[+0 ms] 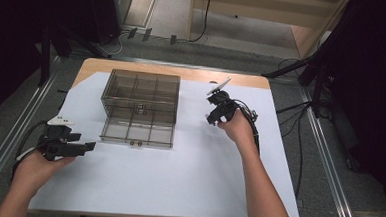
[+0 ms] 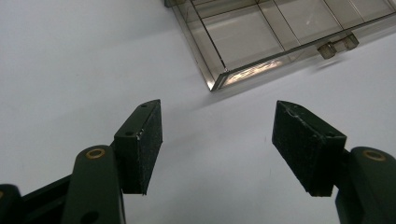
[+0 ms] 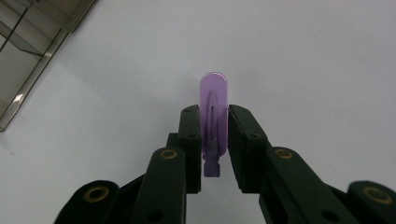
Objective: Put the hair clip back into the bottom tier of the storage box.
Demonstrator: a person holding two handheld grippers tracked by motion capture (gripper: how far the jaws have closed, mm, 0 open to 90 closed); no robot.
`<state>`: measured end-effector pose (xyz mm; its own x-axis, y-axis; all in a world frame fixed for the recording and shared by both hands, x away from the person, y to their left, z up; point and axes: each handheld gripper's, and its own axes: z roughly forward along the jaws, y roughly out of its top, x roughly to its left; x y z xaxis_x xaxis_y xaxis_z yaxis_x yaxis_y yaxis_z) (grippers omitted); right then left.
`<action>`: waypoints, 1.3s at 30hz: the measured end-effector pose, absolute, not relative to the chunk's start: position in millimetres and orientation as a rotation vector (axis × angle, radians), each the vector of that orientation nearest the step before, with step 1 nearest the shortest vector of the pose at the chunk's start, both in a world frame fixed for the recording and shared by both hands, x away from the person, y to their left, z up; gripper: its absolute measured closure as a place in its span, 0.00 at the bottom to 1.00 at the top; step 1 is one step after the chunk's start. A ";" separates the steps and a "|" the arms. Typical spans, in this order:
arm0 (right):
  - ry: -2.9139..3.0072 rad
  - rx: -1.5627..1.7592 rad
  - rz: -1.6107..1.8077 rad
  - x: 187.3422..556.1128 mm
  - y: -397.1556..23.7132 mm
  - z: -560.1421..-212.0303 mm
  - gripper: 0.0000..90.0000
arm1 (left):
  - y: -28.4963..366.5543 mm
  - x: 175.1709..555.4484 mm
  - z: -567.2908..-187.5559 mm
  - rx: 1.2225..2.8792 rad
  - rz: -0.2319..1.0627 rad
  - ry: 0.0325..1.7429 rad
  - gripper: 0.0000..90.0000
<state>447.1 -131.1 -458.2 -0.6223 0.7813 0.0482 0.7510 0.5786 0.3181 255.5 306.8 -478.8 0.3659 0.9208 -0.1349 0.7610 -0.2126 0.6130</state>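
Observation:
A smoky clear plastic drawer box (image 1: 140, 100) stands on the white sheet at the table's middle left, its lower drawer (image 1: 137, 134) pulled out toward me. That drawer's divided tray (image 2: 261, 37) lies ahead of my left gripper (image 2: 217, 140), which is open with nothing between its wide-set jaws. In the high view the left gripper (image 1: 86, 146) rests low at the left, pointing at the drawer. My right gripper (image 3: 215, 140) is shut on a small purple clip (image 3: 214, 116), which sticks out past the pads. The right gripper (image 1: 211, 114) hovers right of the box.
A white sheet (image 1: 187, 173) covers most of the wooden table (image 1: 133, 68). Cables (image 1: 296, 109) trail off the right side. Dark stands and a grey floor surround the table.

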 end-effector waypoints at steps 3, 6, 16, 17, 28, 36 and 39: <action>2.702 1.314 0.477 444.3 -130.7 -457.4 0.86 | 306.6 256.8 -478.6 2.035 0.344 1.447 0.38; 2.702 1.291 0.470 438.6 -129.6 -455.4 0.86 | 305.4 259.7 -478.6 2.037 0.340 1.439 0.38; 2.723 1.273 0.482 428.2 -129.7 -454.8 0.86 | 301.7 265.6 -478.3 2.041 0.334 1.421 0.38; 2.726 1.276 0.480 427.5 -129.7 -454.9 0.86 | 301.5 266.1 -478.2 2.039 0.328 1.422 0.38; 2.762 1.229 0.507 417.5 -129.8 -454.8 0.86 | 302.8 271.1 -477.8 2.029 0.325 1.419 0.38; 2.776 1.208 0.512 411.8 -125.7 -452.9 0.86 | 301.6 273.0 -477.8 2.038 0.314 1.413 0.38; 2.785 1.210 0.510 408.4 -120.9 -450.5 0.86 | 300.7 272.9 -478.3 2.038 0.318 1.416 0.38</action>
<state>408.4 -120.9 -450.5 -0.6895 0.7205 0.0736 0.6998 0.6365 0.3241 272.9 300.7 -478.3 0.3935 0.9068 -0.1514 0.7552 -0.2249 0.6156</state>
